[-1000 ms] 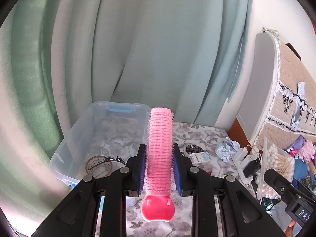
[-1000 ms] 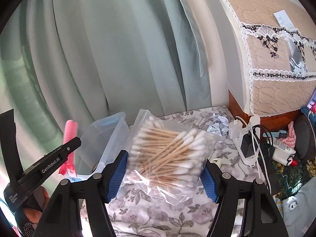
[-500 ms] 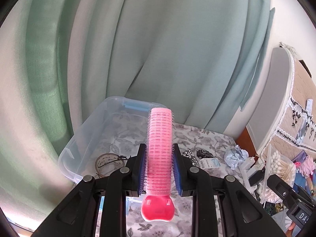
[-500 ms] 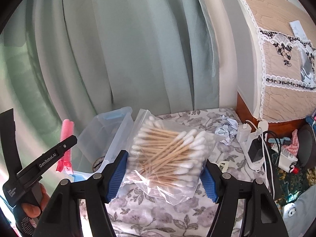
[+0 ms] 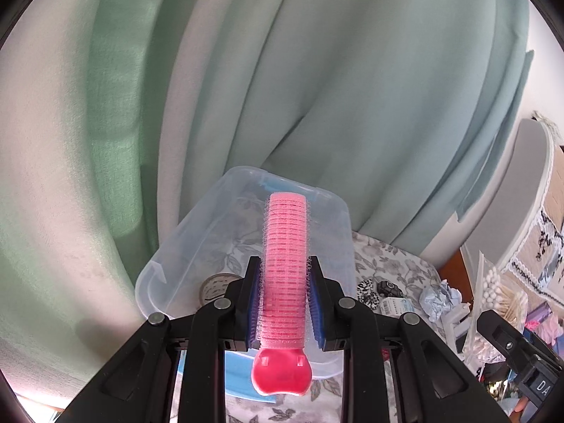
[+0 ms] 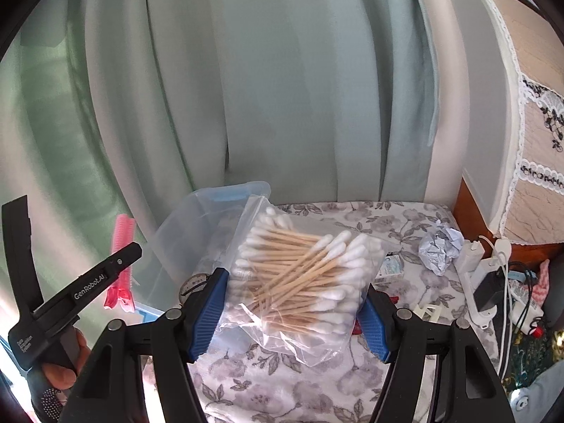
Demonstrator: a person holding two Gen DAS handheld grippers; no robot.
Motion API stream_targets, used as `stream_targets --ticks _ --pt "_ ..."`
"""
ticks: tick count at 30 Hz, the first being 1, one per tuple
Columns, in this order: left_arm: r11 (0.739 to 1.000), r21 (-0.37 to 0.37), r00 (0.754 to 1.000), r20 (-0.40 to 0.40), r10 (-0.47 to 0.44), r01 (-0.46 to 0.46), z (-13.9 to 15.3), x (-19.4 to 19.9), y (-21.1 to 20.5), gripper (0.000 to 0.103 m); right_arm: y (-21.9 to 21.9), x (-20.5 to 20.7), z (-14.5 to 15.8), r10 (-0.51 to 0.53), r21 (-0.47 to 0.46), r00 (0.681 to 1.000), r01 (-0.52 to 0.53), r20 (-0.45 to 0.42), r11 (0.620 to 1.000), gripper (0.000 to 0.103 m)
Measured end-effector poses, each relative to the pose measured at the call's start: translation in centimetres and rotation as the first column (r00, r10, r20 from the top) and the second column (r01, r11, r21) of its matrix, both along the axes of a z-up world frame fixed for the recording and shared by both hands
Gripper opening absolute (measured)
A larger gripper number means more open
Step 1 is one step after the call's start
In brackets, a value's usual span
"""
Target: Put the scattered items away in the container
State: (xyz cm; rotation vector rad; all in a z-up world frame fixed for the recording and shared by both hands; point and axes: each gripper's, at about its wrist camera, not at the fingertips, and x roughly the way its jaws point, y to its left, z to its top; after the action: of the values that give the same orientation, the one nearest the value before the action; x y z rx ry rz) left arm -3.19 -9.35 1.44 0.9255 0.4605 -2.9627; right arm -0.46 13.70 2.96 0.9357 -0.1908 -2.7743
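A: Left wrist view first. What has the left gripper [image 5: 284, 299] got?

B: Its blue pads are clamped on a long pink velcro hair roller with a glossy pink clip end [image 5: 284, 264]. The roller's long axis runs straight ahead along the fingers, tip out over the clear plastic storage box with a blue latch [image 5: 183, 243]. The box lies directly ahead and below, with a roll of tape [image 5: 216, 283] already inside.

A: And the right wrist view?

B: The right gripper [image 6: 294, 312] squeezes a clear zip bag of wooden cotton swabs [image 6: 299, 268] between its pads, gripped across its width. From here the box [image 6: 197, 222] sits ahead and to the left, partly behind the bag.

A: Which hand is nearer?

B: I'd judge the left; it appears at the right view's left edge [image 6: 88, 282], by the box's near corner. The crumpled bluish paper ball [image 6: 440, 246] and small carton [image 6: 391, 268] wait on the floral cloth [image 6: 282, 380].
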Motion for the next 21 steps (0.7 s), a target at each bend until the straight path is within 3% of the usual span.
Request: stream_targets --ticks 21 --pt "0.997 0.058 0.998 0.042 0.048 -0.05 -3.1 -2.4 -4.1 0.026 -7.1 -5.7 -1.8 0.169 0.003 0.984 -0.17 0.059 0.985 0.072"
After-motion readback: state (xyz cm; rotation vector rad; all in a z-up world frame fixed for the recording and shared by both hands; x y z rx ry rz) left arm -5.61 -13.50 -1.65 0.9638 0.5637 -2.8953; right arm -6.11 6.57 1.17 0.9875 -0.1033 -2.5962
